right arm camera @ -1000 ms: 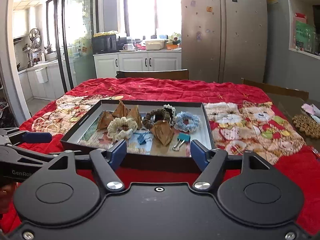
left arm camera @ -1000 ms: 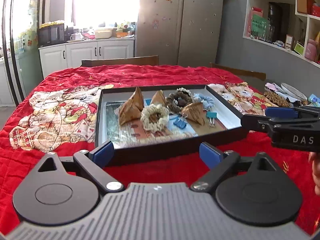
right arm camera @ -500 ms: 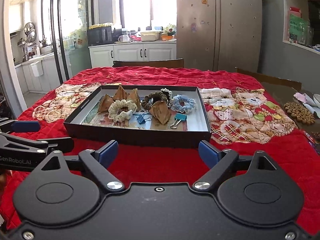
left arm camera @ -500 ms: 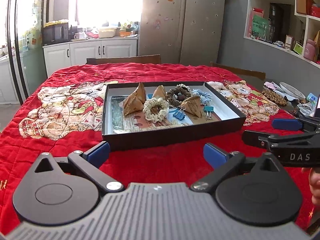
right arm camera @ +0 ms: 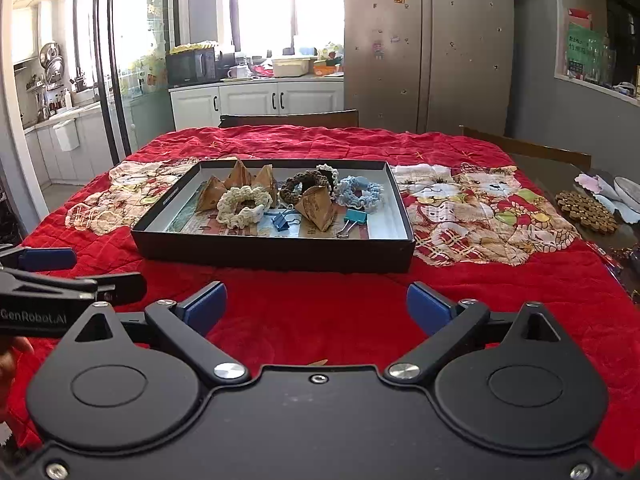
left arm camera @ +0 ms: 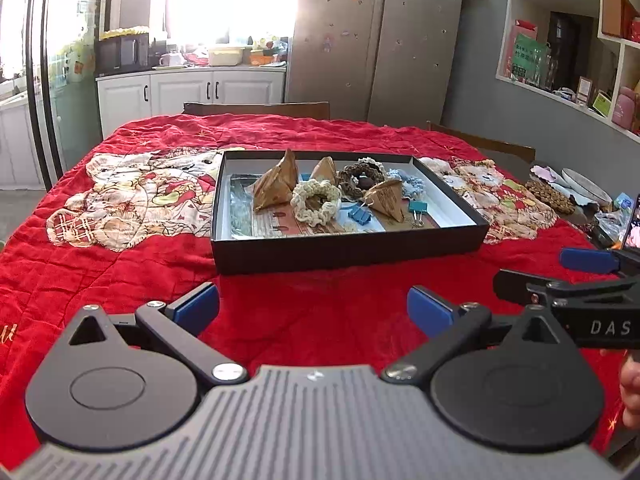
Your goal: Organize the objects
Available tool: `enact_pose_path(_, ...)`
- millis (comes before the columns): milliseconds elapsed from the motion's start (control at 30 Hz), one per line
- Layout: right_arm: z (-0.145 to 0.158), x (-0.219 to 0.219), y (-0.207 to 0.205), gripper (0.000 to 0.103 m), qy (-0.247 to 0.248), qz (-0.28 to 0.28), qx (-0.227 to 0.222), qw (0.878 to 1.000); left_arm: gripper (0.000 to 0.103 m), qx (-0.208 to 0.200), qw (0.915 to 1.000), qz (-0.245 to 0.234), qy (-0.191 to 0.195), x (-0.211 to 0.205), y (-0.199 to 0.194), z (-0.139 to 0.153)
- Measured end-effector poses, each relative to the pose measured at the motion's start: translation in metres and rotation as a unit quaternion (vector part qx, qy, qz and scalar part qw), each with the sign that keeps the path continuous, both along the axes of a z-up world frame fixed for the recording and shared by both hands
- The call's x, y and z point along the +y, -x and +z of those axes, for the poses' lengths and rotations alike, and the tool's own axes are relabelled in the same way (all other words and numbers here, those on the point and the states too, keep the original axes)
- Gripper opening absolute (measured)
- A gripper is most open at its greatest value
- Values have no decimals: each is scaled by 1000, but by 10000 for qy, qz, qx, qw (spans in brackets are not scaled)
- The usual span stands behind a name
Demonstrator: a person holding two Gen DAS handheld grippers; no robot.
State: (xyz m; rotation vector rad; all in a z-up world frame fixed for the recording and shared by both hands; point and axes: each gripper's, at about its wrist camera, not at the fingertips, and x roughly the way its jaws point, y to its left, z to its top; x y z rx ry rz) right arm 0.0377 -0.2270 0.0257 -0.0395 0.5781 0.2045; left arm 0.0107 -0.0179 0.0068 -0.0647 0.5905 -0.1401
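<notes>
A shallow black tray (left arm camera: 348, 246) (right arm camera: 276, 252) stands on the red tablecloth. It holds brown paper pyramid packets (left arm camera: 276, 184) (right arm camera: 316, 204), a cream scrunchie (left arm camera: 316, 200) (right arm camera: 244, 204), a brown scrunchie (left arm camera: 362, 174) (right arm camera: 302, 186), a light blue scrunchie (right arm camera: 360, 194), and blue binder clips (left arm camera: 358, 214) (right arm camera: 354, 218). My left gripper (left arm camera: 314, 306) is open and empty, in front of the tray. My right gripper (right arm camera: 316, 304) is open and empty, also short of the tray. Each gripper shows at the edge of the other's view.
The red quilted cloth (left arm camera: 100, 248) with cartoon prints covers the table. At the right end lie a brown beaded mat (right arm camera: 586, 212), dishes (left arm camera: 586, 186) and small clutter. Chair backs (right arm camera: 288, 118) stand at the far side. Cabinets and a fridge are behind.
Both grippers have pulled back from the tray, which now looks farther away. Both stay open and empty. The things in the tray have not moved.
</notes>
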Motion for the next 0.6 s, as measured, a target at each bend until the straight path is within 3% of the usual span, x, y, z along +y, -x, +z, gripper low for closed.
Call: enact_pose_path(600,-5,0,6,100,6,-88,200,9998,103,-80,10000,31,7,-2,11,6)
